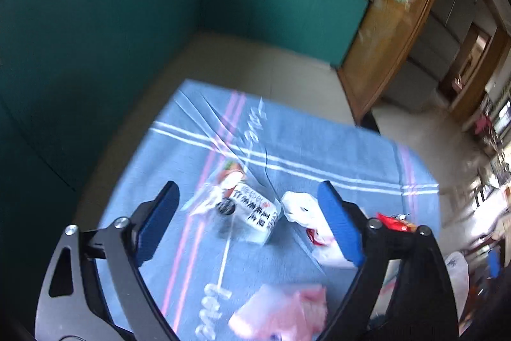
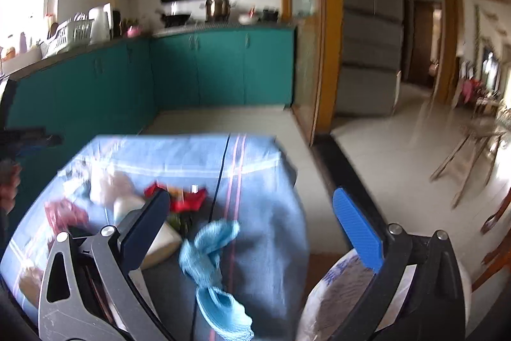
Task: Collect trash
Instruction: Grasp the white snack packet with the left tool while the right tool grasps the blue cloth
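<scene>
1. Left gripper (image 1: 247, 206) hangs wide open over the blue striped cloth (image 1: 319, 143) covering the surface, nothing between its jaws.
2. Right under its gap lies a small carton (image 1: 252, 214): light card with stiff corners, best pinched across its flat sides.
3. Off its right finger sits a crumpled white bag (image 1: 298, 206), thin and limp; bunch it, don't pinch an edge.
4. Nearer in, a pink plastic wrapper (image 1: 281, 312), soft and slippery by the look.
5. Right gripper (image 2: 252, 222) gapes open too, empty, a floppy light-blue rag (image 2: 207, 248) between its fingers and a red wrapper (image 2: 188, 200) just ahead.
</scene>
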`<control>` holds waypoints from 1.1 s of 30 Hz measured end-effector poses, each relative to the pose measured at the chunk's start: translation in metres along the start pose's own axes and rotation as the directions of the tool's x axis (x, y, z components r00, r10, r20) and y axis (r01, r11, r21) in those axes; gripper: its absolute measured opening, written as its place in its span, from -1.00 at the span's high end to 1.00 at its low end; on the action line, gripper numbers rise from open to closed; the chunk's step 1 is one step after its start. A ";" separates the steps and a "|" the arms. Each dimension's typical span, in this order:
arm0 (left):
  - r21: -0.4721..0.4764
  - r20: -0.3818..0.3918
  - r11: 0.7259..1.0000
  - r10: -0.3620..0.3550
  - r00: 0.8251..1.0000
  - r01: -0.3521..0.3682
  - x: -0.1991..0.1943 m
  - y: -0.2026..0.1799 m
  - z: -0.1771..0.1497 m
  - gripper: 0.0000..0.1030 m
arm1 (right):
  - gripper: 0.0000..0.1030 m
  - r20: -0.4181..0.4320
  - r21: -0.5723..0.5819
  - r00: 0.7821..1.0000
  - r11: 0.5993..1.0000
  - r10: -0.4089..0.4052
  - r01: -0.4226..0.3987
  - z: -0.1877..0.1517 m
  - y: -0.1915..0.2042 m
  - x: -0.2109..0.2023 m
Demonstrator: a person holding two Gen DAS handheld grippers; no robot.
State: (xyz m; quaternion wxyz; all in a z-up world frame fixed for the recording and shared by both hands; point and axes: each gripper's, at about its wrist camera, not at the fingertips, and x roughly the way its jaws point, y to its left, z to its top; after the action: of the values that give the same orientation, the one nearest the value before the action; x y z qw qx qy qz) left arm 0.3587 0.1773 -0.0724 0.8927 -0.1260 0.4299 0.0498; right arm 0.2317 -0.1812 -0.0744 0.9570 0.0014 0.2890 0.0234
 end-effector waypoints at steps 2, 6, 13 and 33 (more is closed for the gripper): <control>0.020 -0.029 0.999 0.042 0.999 -0.041 0.024 -0.002 0.008 -0.77 | -0.94 -0.044 -0.031 0.999 0.999 -0.026 0.025 -0.011 -0.003 0.012; 0.076 -0.083 0.994 0.079 0.993 -0.072 0.056 -0.010 0.007 -0.83 | -0.94 -0.102 -0.061 0.995 0.998 0.007 -0.014 -0.020 -0.002 0.019; 0.133 -0.149 0.990 0.057 0.987 -0.037 0.064 -0.015 -0.012 -0.51 | -0.94 -0.194 -0.120 0.979 0.989 0.067 -0.091 -0.040 0.010 0.031; 0.187 0.044 0.982 -0.023 0.999 0.015 -0.047 -0.013 -0.046 0.18 | 0.36 -0.312 -0.137 0.935 0.966 0.168 -0.220 -0.045 0.052 0.069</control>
State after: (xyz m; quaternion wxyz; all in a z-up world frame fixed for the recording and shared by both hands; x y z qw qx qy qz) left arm 0.2970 0.1532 -0.0606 0.9107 -0.0448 0.4107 0.0037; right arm 0.2618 -0.1265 -0.1491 0.8921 -0.0550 0.4253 0.1425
